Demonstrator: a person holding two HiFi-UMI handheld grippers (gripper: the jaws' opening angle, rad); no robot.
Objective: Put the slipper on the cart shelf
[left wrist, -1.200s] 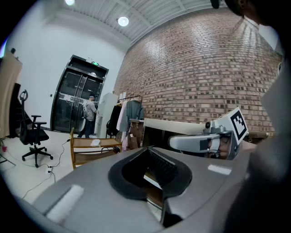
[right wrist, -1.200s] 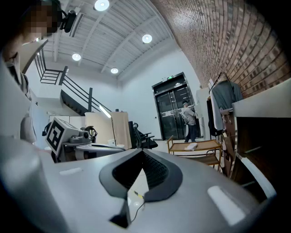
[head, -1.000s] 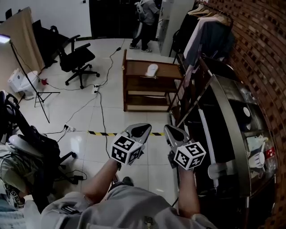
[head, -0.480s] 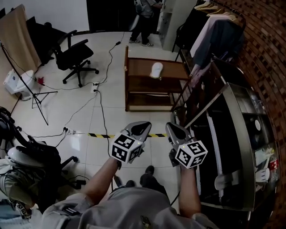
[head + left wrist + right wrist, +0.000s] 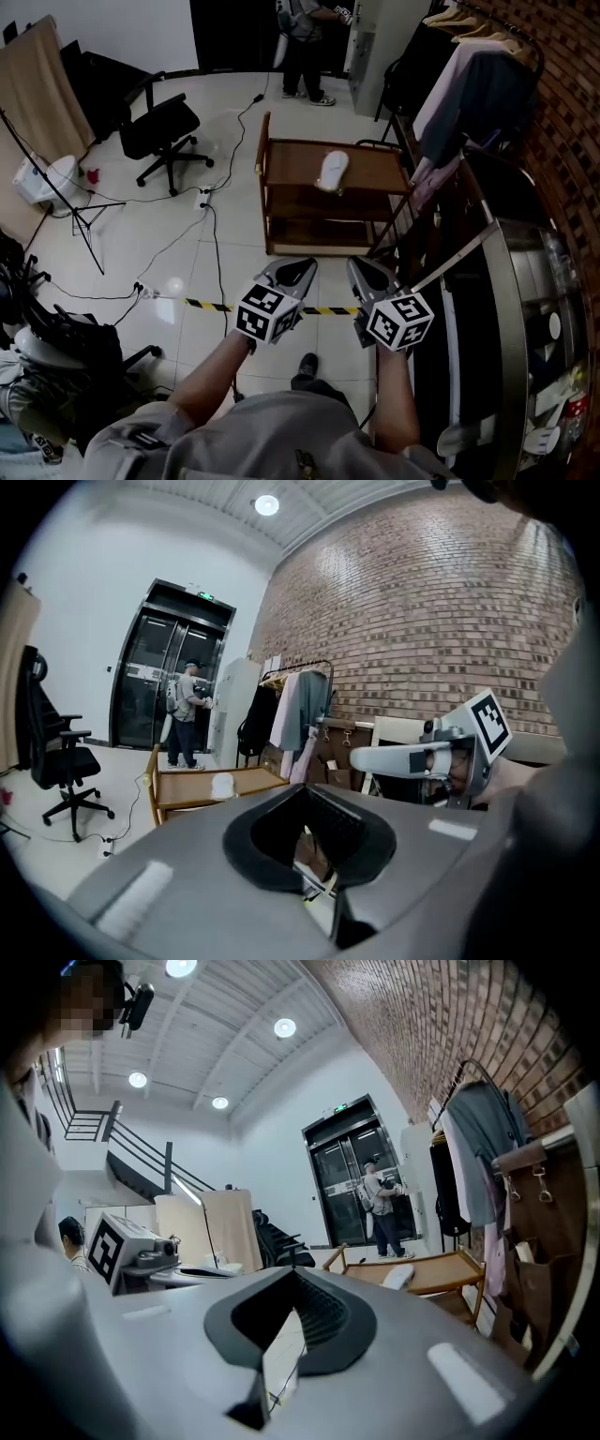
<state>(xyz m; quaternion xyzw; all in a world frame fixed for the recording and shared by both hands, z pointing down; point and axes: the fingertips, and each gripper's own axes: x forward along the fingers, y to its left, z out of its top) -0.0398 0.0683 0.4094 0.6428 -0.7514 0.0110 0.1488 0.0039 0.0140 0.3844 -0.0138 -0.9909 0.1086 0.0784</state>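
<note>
A white slipper [image 5: 332,170] lies on the top shelf of a brown wooden cart [image 5: 287,154] on the floor ahead. Nothing holds the slipper. My left gripper [image 5: 302,268] and right gripper [image 5: 360,269] hang side by side well short of the cart, both shut and empty. The left gripper view shows the left gripper's [image 5: 314,834] closed jaws, with the slipper [image 5: 222,785] and cart [image 5: 187,786] far beyond them. In the right gripper view the right gripper [image 5: 289,1324] is closed too, and the slipper [image 5: 398,1277] rests on the cart [image 5: 446,1269].
A black office chair [image 5: 157,131] stands at the left. A person [image 5: 305,37] stands by the dark doors behind the cart. Clothes hang on a rack [image 5: 473,89] at the right above a dark counter [image 5: 511,309]. Yellow-black tape [image 5: 211,304] and cables cross the floor.
The view has moved forward: the cart and slipper sit lower and nearer in the head view. Both grippers keep their place in front of the body, still shut.
</note>
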